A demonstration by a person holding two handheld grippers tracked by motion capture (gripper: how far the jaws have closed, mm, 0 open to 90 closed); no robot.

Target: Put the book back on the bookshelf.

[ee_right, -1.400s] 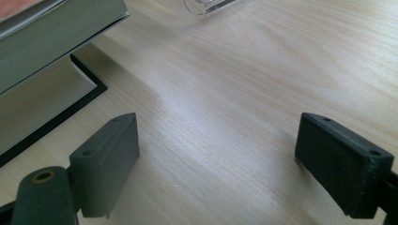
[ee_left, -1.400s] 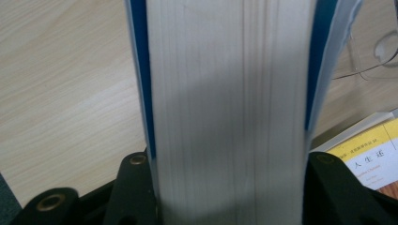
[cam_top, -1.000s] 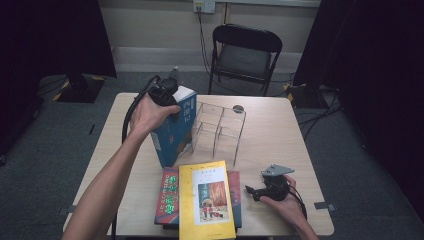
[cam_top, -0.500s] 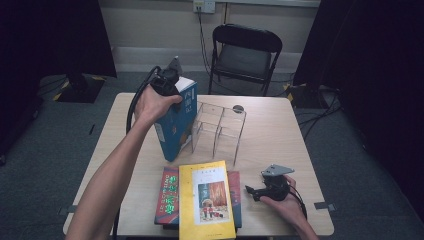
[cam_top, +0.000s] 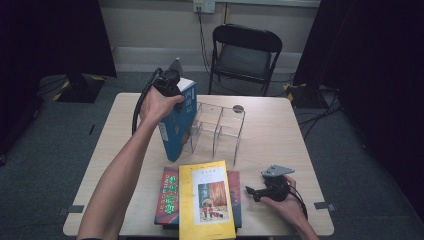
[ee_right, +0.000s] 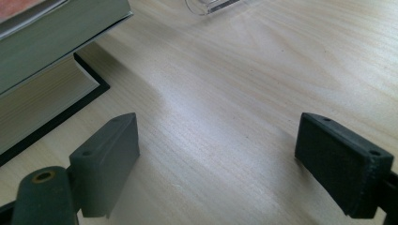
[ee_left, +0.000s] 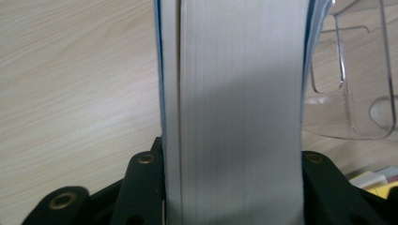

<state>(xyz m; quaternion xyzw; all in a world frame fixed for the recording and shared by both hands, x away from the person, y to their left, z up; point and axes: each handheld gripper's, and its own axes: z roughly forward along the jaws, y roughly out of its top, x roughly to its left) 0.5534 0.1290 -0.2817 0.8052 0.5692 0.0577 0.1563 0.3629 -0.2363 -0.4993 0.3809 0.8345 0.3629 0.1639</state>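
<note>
While its two black jaws pinch the thick blue-covered book (ee_left: 234, 108) across the white page block, the left tool (cam_top: 169, 82) holds that book upright, slightly tilted, with its lower edge near or on the pale wooden bench (cam_top: 280, 125); whether it touches cannot be told. In the left gripper view the pages run straight up between the jaws, with blue cover edges on both sides. White lettering shows on the blue cover in the high view, too small to read. The book stands just beside the left end of the clear acrylic divider rack (cam_top: 217, 125), whose curved transparent wall appears at the right of the left gripper view. The left hand (cam_top: 157, 105) wraps the tool from above, the bare forearm stretching forward from the bottom edge, a black cable looping from the tool.

The right tool (cam_top: 252, 192) rests low at the near right of the bench, its jaws spread wide with only bare wood between them, the right hand (cam_top: 285, 202) cupped behind it, a grey three-cornered plate on top. Just to its left lies a stack of flat books: a yellow paperback with a picture panel (cam_top: 207, 197) on a red-covered book (cam_top: 170, 195). Their print is illegible.
</note>
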